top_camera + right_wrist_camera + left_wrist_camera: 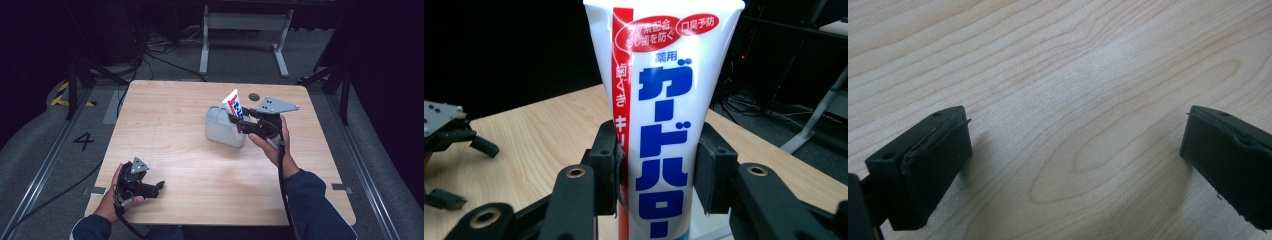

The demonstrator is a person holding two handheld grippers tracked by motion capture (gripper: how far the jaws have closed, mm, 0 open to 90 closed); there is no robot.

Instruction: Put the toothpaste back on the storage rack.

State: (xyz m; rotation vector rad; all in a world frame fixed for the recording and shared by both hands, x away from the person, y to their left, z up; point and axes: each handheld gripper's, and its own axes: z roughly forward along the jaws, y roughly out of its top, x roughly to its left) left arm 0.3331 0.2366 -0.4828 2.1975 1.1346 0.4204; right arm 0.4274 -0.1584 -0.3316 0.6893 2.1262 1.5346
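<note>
A white toothpaste tube (233, 104) with red and blue print stands upright, its lower end inside a grey holder (220, 131) right of the table's middle. My right gripper (240, 122) is shut on the tube from the right side. In the right gripper view the tube (664, 100) rises between the two black pads (605, 167), which press on both its sides. My left gripper (156, 188) rests low near the front left edge, held by a hand. Its jaws stand wide apart over bare wood, and the left gripper (1075, 155) holds nothing.
The wooden table (175, 125) has a small round hole (254, 96) behind the holder. A white frame (245, 30) and cables lie on the floor beyond the far edge. Metal rails run along both sides of the table.
</note>
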